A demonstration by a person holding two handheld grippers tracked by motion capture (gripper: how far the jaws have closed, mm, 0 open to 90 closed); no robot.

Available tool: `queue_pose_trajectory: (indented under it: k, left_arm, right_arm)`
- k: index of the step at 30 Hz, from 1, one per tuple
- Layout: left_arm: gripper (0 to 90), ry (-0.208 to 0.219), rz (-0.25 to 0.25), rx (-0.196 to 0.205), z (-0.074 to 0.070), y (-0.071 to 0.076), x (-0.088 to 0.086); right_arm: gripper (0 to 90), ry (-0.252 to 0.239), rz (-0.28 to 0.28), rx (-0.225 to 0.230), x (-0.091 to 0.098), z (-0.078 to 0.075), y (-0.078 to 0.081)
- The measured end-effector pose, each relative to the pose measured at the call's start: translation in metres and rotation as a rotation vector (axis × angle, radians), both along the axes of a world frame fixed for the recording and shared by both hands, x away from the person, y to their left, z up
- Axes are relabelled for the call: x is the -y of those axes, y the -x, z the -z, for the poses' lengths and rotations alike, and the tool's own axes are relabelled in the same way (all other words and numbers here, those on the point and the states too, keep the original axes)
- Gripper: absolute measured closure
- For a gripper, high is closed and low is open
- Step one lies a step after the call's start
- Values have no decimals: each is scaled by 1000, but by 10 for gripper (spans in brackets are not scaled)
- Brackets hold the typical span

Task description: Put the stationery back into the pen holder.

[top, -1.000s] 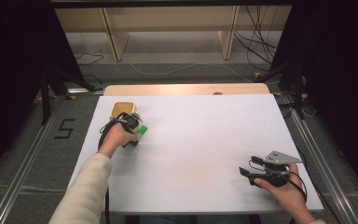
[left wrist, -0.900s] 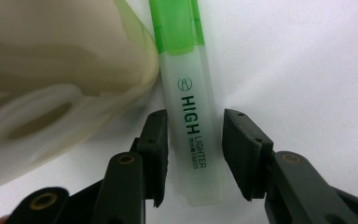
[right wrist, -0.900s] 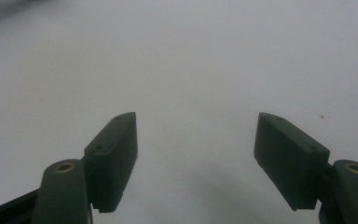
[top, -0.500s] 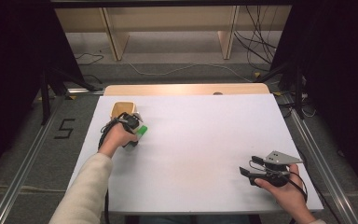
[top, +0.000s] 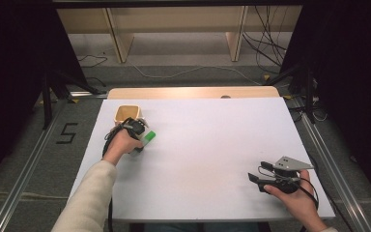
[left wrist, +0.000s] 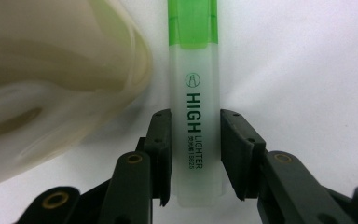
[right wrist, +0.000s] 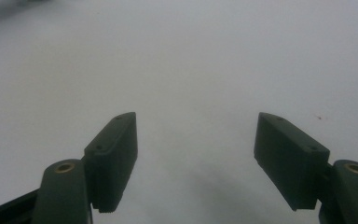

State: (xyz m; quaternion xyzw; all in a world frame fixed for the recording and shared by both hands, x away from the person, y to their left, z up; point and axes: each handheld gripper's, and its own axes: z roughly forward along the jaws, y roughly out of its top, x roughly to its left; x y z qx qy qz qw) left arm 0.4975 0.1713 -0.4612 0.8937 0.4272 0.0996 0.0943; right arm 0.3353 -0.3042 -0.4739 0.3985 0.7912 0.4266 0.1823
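Observation:
A green highlighter (left wrist: 196, 93) with a clear barrel and a green cap lies on the white table (top: 212, 140), next to a cream cup (left wrist: 51, 70). My left gripper (left wrist: 196, 116) has just been closing its jaws, and both pads now touch the barrel's sides. From above, the left gripper (top: 137, 130) sits by the cup (top: 127, 113) with the highlighter's green end (top: 148, 137) sticking out to the right. My right gripper (top: 253, 178) rests near the table's front right corner. Its jaws (right wrist: 196, 140) stand wide apart over bare table with nothing between them.
A wooden strip (top: 193, 92) runs along the table's far edge. Metal rails (top: 328, 164) flank the table on the floor. Shelving and cables lie beyond the far end.

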Motion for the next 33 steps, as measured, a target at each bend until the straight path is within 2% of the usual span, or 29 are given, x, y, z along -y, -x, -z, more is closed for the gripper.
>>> queue_pose_trajectory:
  k: [20, 33]
  left_arm:
    - [662, 1, -17, 2, -1, 4, -2]
    - [663, 48, -53, 50, -8, 9, -8]
  right_arm:
    - [307, 3, 0, 1, 0, 0, 0]
    - [307, 3, 1, 1, 0, 0, 0]
